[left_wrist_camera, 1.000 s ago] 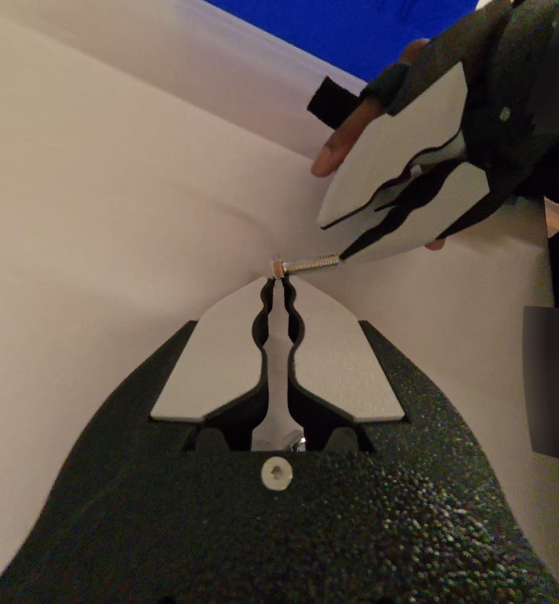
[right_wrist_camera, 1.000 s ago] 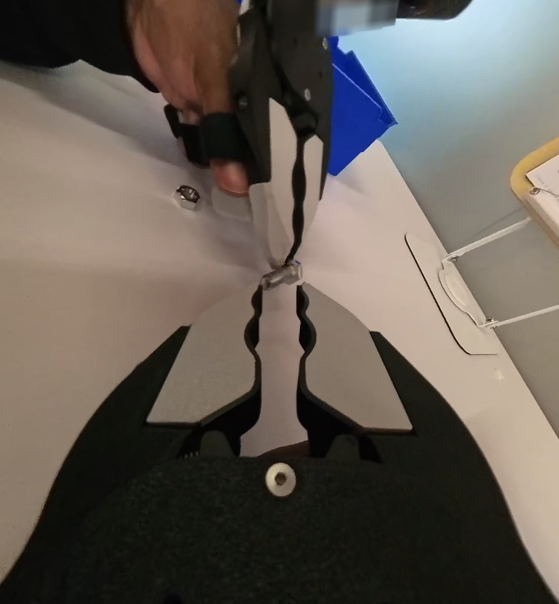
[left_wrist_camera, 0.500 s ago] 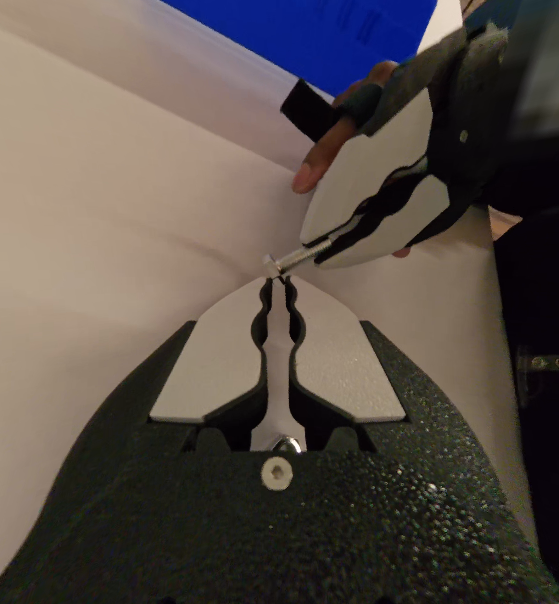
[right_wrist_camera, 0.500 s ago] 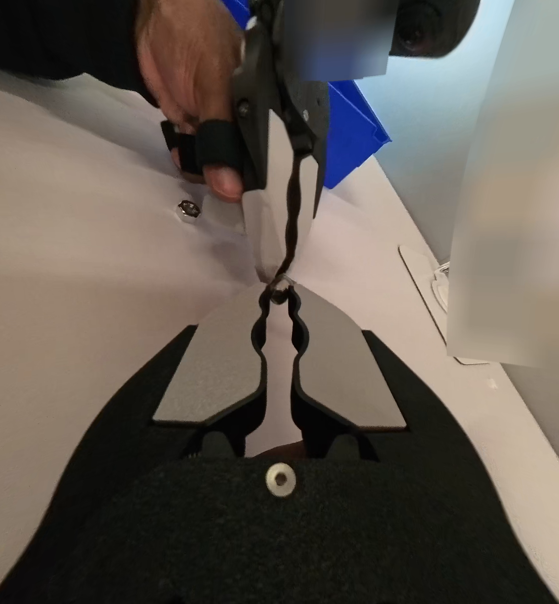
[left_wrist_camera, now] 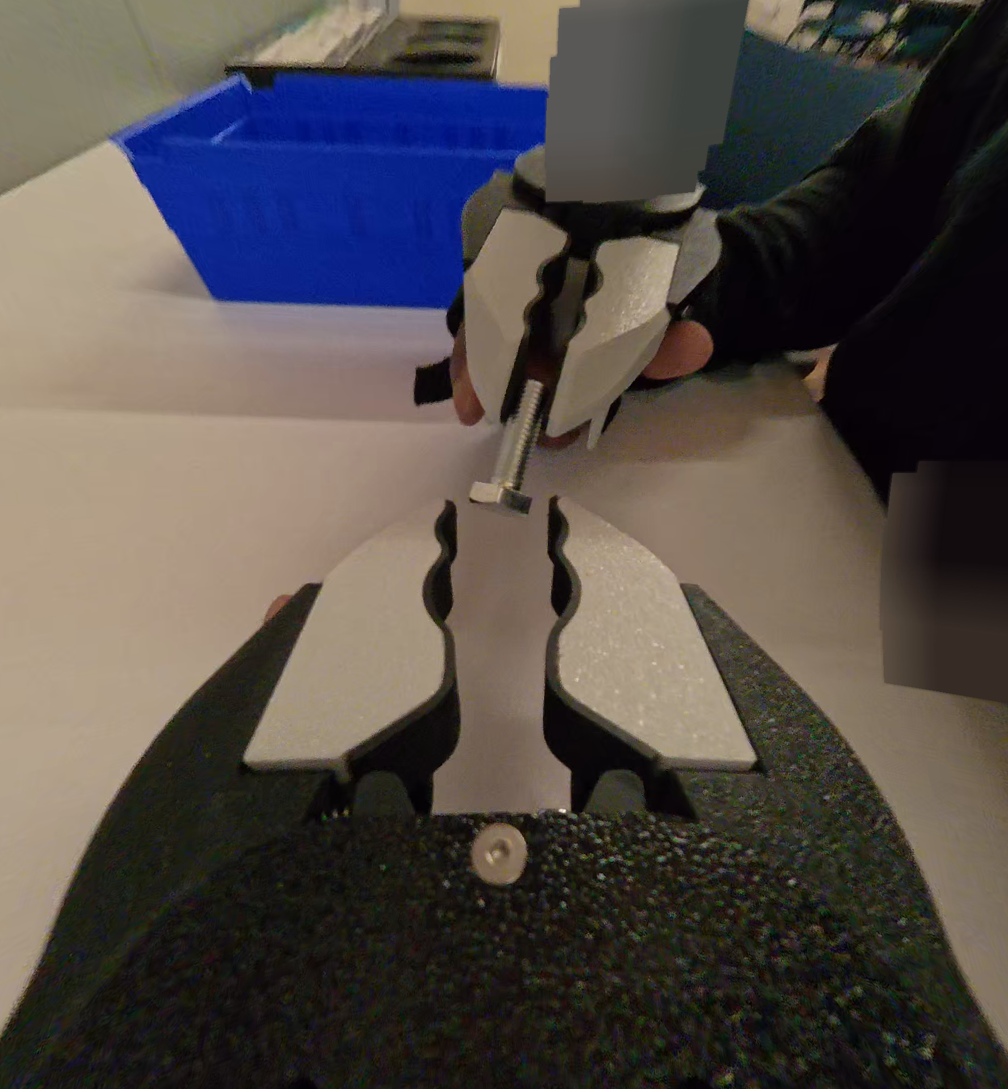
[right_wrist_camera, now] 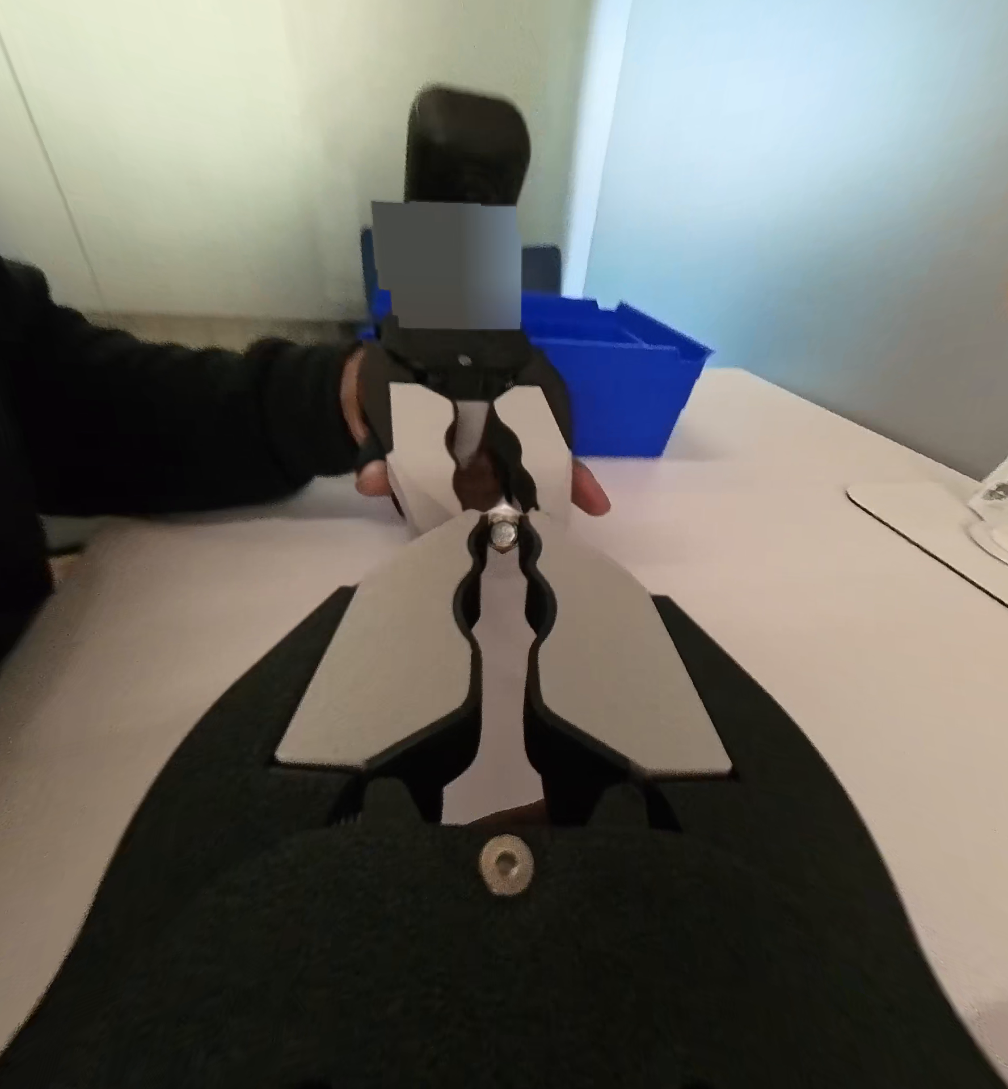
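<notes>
A silver hex-head bolt (left_wrist_camera: 516, 439) hangs in the air between my two grippers, which face each other above the white table (left_wrist_camera: 136, 471). In the left wrist view my right gripper (left_wrist_camera: 525, 412) is shut on the bolt's threaded end. The bolt's head points at my left gripper (left_wrist_camera: 501, 504), which is open, with a gap on each side of the head. In the right wrist view the bolt (right_wrist_camera: 502, 533) shows end-on, pinched between my right gripper's (right_wrist_camera: 504, 530) tips. The open left gripper (right_wrist_camera: 492, 498) is just beyond it.
A blue plastic bin (left_wrist_camera: 324, 194) stands on the table behind the grippers; it also shows in the right wrist view (right_wrist_camera: 625, 389). A white flat stand base (right_wrist_camera: 961, 530) lies at the right. Black-sleeved arms (left_wrist_camera: 902, 265) reach in from the sides. Only a small space, under 4 cm, lies between the two pairs of fingers.
My left gripper held the bolt's head and has now opened off it. My right gripper shut on the threaded end and keeps the bolt. Both grippers tilted up from the table to level.
</notes>
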Demonstrator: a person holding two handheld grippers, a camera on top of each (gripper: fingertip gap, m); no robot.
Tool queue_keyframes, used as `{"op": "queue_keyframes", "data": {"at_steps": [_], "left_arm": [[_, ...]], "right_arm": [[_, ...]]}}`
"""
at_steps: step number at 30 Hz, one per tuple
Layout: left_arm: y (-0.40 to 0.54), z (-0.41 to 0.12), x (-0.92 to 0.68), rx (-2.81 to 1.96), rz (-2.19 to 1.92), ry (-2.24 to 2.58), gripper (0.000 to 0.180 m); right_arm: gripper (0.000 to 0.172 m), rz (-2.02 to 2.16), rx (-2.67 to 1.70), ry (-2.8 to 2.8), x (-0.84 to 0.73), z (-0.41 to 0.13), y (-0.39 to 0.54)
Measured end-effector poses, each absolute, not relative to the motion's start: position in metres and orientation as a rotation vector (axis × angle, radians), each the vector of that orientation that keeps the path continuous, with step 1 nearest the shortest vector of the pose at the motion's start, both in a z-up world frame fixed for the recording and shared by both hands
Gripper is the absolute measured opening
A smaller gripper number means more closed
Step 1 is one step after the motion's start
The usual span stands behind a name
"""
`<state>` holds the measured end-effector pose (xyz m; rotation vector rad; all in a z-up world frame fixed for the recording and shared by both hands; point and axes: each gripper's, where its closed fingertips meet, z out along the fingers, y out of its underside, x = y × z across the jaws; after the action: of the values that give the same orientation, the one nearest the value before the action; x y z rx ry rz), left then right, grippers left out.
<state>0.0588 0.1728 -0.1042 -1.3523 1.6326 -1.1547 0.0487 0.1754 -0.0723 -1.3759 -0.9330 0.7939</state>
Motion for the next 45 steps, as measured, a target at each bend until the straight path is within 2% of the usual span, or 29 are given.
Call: {"op": "queue_keyframes", "data": {"at_steps": [4, 10, 25, 33, 45], "left_arm": [[0.164, -0.080, 0.061, -1.238, -1.332, 1.529, 0.023], [0.156, -0.065, 0.064, -1.165, -1.485, 1.450, 0.023], [0.160, -0.097, 0.065, -1.160, -1.073, 1.688, 0.019], [0.160, -0.109, 0.065, -1.174, -0.980, 1.759, 0.024], [0.166, -0.128, 0.062, -1.287, -0.902, 1.839, 0.018]], "right_arm": [[0.009, 0.891, -1.289, -0.879, 0.052, -0.056, 0.167], [0.009, 0.894, -1.240, -0.877, 0.053, -0.048, 0.162], [0.009, 0.815, -1.341, -0.988, 0.046, -0.070, 0.163], [0.009, 0.834, -1.343, -0.999, 0.045, -0.072, 0.162], [0.012, 0.710, -1.428, -1.054, 0.042, -0.091, 0.170]]}}
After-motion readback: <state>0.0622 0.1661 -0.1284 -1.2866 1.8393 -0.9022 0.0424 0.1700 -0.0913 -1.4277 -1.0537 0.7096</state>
